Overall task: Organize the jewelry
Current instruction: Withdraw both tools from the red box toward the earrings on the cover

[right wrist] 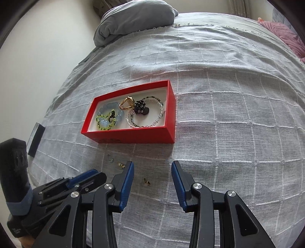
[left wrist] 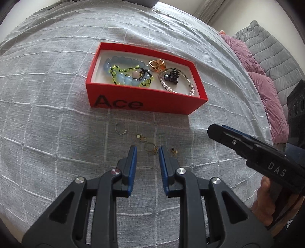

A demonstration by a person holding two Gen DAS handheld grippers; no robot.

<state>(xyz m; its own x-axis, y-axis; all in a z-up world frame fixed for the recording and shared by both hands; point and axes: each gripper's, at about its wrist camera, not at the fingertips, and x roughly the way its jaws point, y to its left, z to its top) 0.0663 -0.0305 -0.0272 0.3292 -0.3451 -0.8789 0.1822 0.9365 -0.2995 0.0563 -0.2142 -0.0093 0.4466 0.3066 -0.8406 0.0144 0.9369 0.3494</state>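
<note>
A red box (left wrist: 144, 99) marked "Ace" lies on the grey bedspread; it also shows in the right wrist view (right wrist: 133, 136). It holds a blue bead bracelet (left wrist: 114, 64), a gold ring piece (left wrist: 157, 64), a dark hair clip (left wrist: 171, 76) and a silver bead chain (left wrist: 188, 85). Small loose pieces lie in front of the box: a thin hoop (left wrist: 120, 128), a gold charm (left wrist: 141, 137), a gold ring (left wrist: 151, 148) and a small earring (left wrist: 173, 151). My left gripper (left wrist: 147, 150) is open with the gold ring between its tips. My right gripper (right wrist: 152, 167) is open above the earring (right wrist: 146, 181).
The grey checked bedspread (right wrist: 228, 114) covers the bed. A grey pillow (right wrist: 137, 17) lies at the far end, pink cushions (left wrist: 266, 85) at the right. A dark flat object (right wrist: 36, 139) lies at the bed's left edge.
</note>
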